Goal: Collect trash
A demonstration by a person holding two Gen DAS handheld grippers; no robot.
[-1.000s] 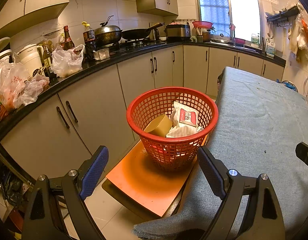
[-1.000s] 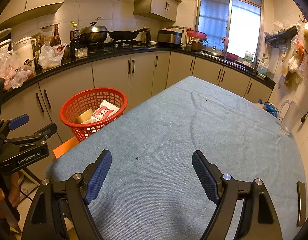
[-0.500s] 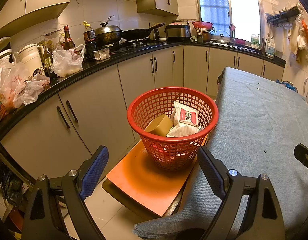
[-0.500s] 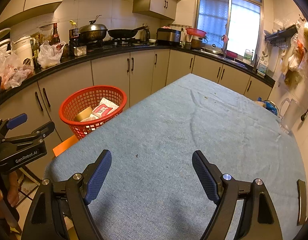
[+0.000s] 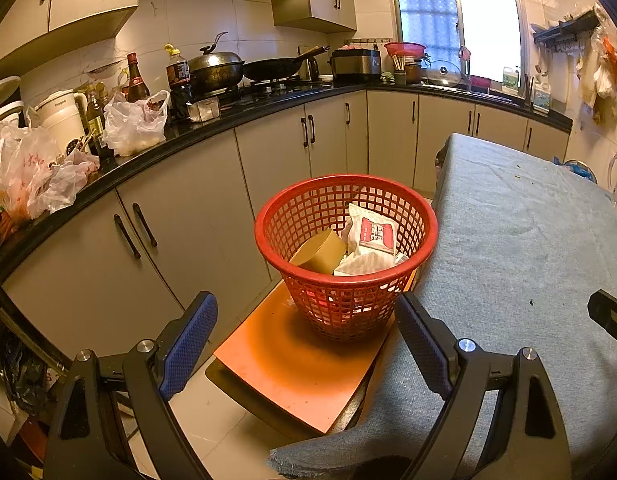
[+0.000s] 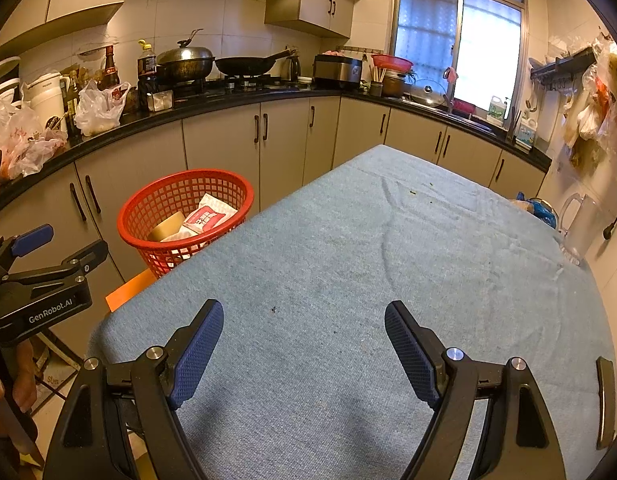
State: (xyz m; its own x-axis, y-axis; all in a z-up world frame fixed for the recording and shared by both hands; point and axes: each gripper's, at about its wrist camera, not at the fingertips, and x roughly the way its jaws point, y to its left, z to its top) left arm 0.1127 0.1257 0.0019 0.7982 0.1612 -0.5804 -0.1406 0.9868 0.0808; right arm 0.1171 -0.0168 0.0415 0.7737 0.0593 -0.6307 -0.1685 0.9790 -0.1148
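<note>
A red mesh basket (image 5: 344, 304) stands on an orange stool (image 5: 292, 376) beside the table; it also shows in the right wrist view (image 6: 164, 200). Inside lie a white wrapper with a red label (image 5: 374, 234), a tan box (image 5: 322, 252) and more white paper. My left gripper (image 5: 306, 344) is open and empty, in front of the basket above the stool. My right gripper (image 6: 304, 350) is open and empty above the blue-grey tablecloth (image 6: 368, 264). The left gripper's body (image 6: 40, 280) shows at the left of the right wrist view.
Kitchen cabinets (image 5: 180, 232) and a black counter with plastic bags (image 5: 132, 124), bottles and pans run along the left and back. A clear jug (image 6: 580, 224) and a blue bag (image 6: 542, 210) sit at the table's far right edge. Small crumbs dot the cloth.
The right gripper has shifted slightly, so the basket sits a little further left in its view. The left gripper is nearly still. Both jaws stay open.
</note>
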